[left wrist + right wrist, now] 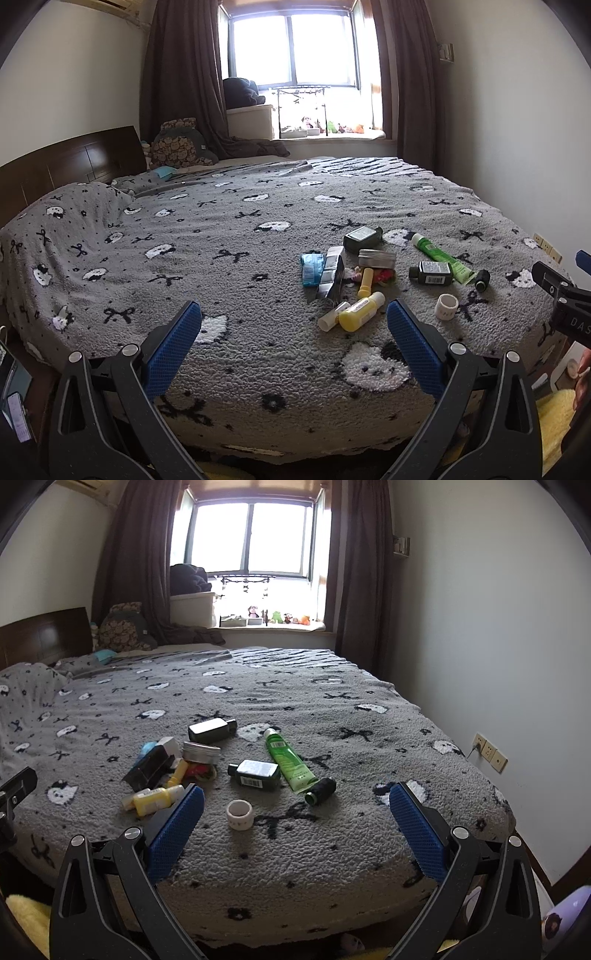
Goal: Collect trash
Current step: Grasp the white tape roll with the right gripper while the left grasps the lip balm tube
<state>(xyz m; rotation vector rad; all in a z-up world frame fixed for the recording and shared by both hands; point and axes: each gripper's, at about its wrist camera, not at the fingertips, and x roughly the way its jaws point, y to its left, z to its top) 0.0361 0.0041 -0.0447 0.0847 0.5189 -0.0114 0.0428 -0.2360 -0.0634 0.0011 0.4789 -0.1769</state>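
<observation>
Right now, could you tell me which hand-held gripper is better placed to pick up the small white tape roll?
Right. The white tape roll lies just ahead of the open right hand-held gripper, between its fingers; it sits off to the right of the left hand-held gripper.

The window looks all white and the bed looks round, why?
Left wrist view: daylight overexposes the window, washing it white, and the fisheye lens bows the bed edge into a curve. Right wrist view: the same glare and bending, with dark corners.
</observation>
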